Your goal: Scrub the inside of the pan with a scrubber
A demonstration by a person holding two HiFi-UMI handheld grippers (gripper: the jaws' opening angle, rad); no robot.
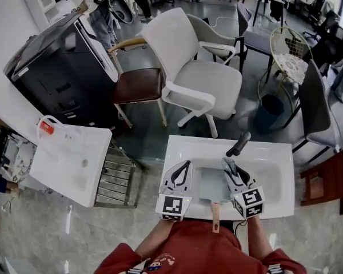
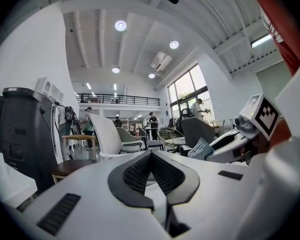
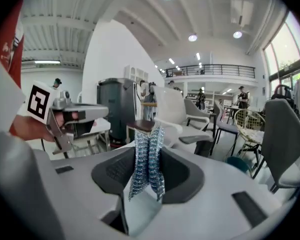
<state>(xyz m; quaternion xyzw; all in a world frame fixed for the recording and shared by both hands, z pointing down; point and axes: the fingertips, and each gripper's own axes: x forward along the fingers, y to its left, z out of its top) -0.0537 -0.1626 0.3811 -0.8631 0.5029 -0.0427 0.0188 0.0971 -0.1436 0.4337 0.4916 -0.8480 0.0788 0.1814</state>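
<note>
Over the sink, the right tool is clenched on a scrubber, a flattened wad of silvery-blue metal mesh. The wad stands upright between the pads, with its upper end past the tips and its frayed lower end hanging into the gap behind them. The tool is held about level and points away from the person toward the room. In the head view it sits over the right edge of the pan. Whether the mesh touches the pan cannot be told.

The left tool is closed, its tips meeting with nothing between them. It is also about level and aimed forward. In the head view it lies along the pan's left edge, roughly parallel to the right one. A hand can be seen behind each tool, with red sleeves at the bottom of the picture.

The pan is a shallow square one with a pale grey-green inside that looks plain and bare. It lies in the basin between the two tools. Its short wooden handle points back toward the person across the front rim of the white counter.

A black tap lever slants up just beyond the right tool. Farther off stand a white chair, a brown wooden seat, a dark cabinet and a blue bin.
</note>
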